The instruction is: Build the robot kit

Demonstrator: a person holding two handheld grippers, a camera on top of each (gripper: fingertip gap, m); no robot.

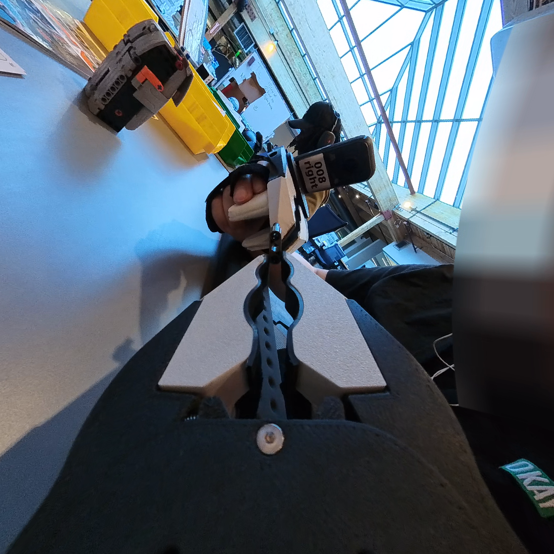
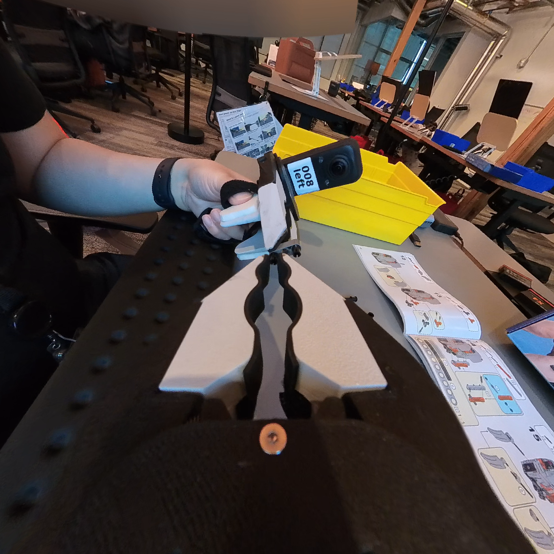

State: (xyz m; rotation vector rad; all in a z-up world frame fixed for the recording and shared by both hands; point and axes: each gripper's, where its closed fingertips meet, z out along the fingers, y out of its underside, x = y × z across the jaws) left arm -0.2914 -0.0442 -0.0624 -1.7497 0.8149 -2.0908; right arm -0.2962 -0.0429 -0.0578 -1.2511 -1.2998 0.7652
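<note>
Two handheld grippers meeting tip to tip over a grey table (image 2: 326, 269).

Left gripper (image 1: 274, 265) clamped on a dark grey holed beam (image 1: 266, 344), laid lengthwise between the fingers so only its end reaches the tips. Right gripper (image 2: 273, 265) pinched nearly closed, seemingly on a small black part (image 2: 273, 259), level with that beam end. Nearby: grey brick-built model (image 1: 138, 75), yellow bin (image 2: 359, 198), open instruction booklet (image 2: 434, 329).

Left gripper (image 1: 274, 263) jaws clamped, right gripper (image 2: 273, 260) jaws clamped, tips meeting
</note>
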